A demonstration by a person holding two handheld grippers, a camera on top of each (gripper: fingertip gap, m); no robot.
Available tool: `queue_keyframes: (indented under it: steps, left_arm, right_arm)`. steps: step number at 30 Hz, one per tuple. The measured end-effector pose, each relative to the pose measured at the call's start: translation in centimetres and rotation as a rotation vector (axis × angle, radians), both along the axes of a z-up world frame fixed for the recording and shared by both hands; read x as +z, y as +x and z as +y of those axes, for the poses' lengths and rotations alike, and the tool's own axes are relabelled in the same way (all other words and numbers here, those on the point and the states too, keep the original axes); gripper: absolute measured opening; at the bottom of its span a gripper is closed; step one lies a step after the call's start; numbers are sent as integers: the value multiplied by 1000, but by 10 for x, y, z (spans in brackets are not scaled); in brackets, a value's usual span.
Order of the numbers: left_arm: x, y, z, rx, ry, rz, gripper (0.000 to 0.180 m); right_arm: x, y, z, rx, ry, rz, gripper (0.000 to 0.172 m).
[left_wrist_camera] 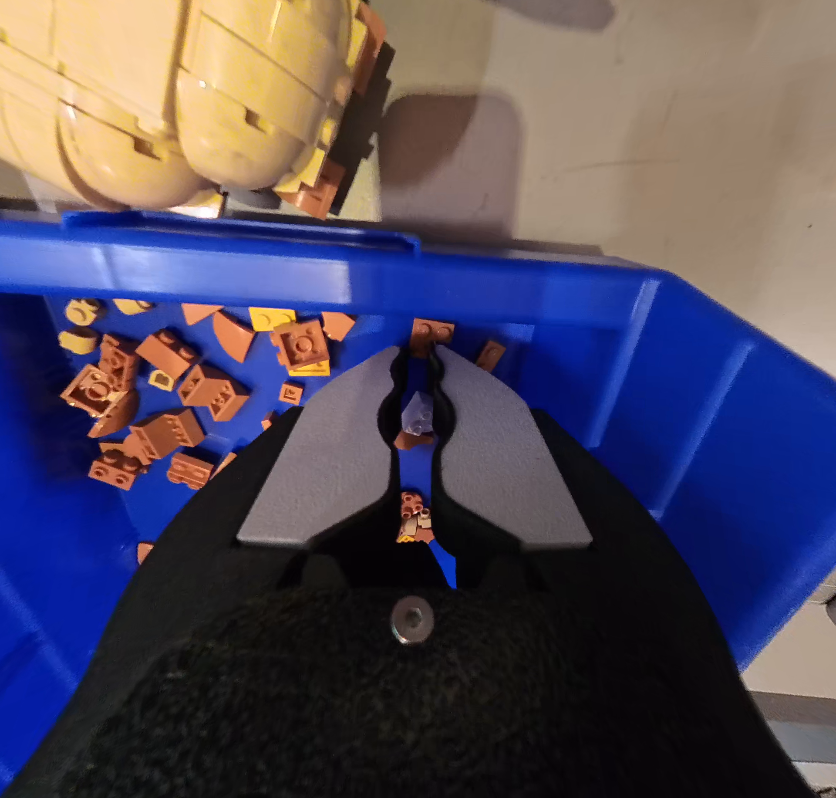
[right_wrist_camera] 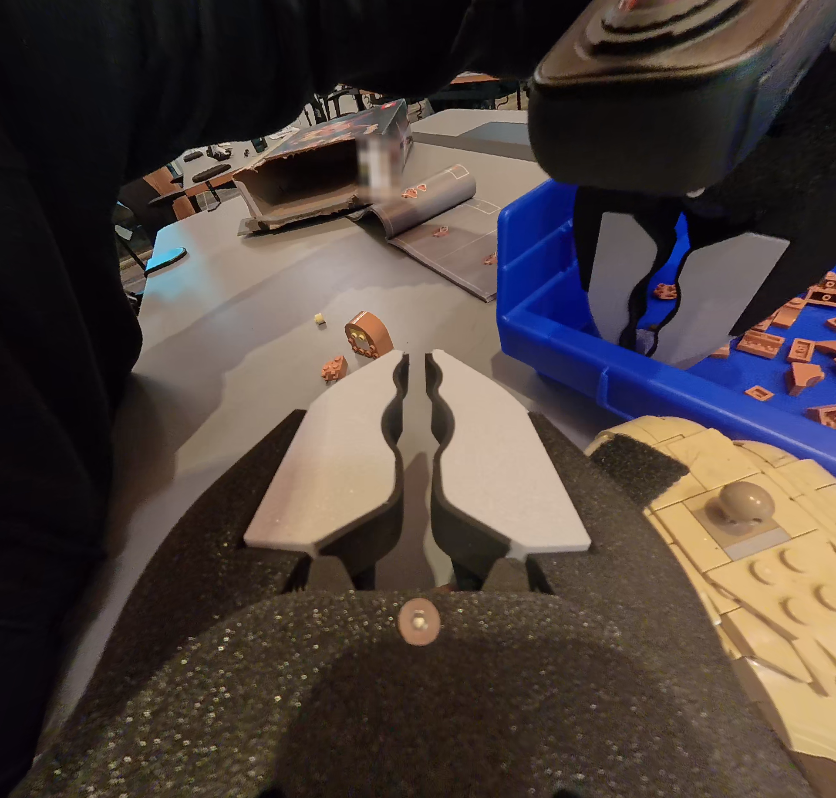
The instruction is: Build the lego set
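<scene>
- Left wrist view: we look down along the left tongs (left_wrist_camera: 418, 351) into a blue bin (left_wrist_camera: 452, 278) strewn with loose brown bricks (left_wrist_camera: 167, 355) and a few yellow ones.
- The left tongs are drawn nearly together. A small brown two-stud brick (left_wrist_camera: 432, 332) near the bin's far wall sits at their tips, and both tips appear to press on its lower edge.
- Farther back, a clear brick (left_wrist_camera: 418, 414) shows through the slit between the fingers. We cannot tell whether it lies on the bin's floor or touches the pads.
- A large tan brick-built model (left_wrist_camera: 181, 75), edged in brown and black, fills the upper left beyond the bin's rim.
- Right wrist view: the right tongs (right_wrist_camera: 416, 360) hang over the grey desk (right_wrist_camera: 271, 278), their fingers parted by a narrow slit with only bare desk showing between them.
- Just beyond their tips on the desk lie a brown rounded piece (right_wrist_camera: 364, 335) standing on edge, a small brown studded brick (right_wrist_camera: 334, 367) and a tiny cream piece (right_wrist_camera: 320, 319).
- To the right the left tongs (right_wrist_camera: 642, 346) reach down inside the blue bin (right_wrist_camera: 565, 360), tips low near its near wall.
- The tan model (right_wrist_camera: 724, 527) lies at lower right, just beside the bin.
- Behind these, a torn cardboard box (right_wrist_camera: 307, 174) and an open booklet (right_wrist_camera: 443, 233) rest on the desk, and a dark sleeve (right_wrist_camera: 135, 52) crosses the top.
</scene>
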State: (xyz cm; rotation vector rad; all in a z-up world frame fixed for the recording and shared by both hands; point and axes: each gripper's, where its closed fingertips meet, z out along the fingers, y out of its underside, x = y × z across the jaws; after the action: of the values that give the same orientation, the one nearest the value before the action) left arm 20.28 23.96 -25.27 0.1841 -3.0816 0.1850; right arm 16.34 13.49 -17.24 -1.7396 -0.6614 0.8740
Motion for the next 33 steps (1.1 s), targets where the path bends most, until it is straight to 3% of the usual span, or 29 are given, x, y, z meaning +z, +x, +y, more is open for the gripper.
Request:
queue_keyframes:
  steps: [14, 17, 20, 23, 25, 28, 33]
  left_arm:
    - [13, 13, 7, 110, -61, -78, 8]
    - [42, 25, 5, 223, -112, -173, 8]
    - [96, 26, 1, 393, -203, -360, 8]
    - [149, -6, -6, 578, -274, -586, 8]
    - [161, -47, -8, 736, -265, -706, 8]
    - [132, -126, -12, 1034, -177, -777, 7]
    - [53, -232, -55, 1535, -212, -659, 7]
  right_arm:
    - [0, 1, 0, 1, -5, 6, 6]
    - [0, 1, 0, 1, -5, 5, 6]
    - [0, 0, 0, 0, -1, 1, 7]
    - [0, 0, 0, 0, 8, -8, 7]
    - [0, -1, -1, 2, 15, -18, 7]
    - [0, -3, -1, 0, 30, -32, 7]
    - [-2, -12, 5, -27, 56, -75, 7]
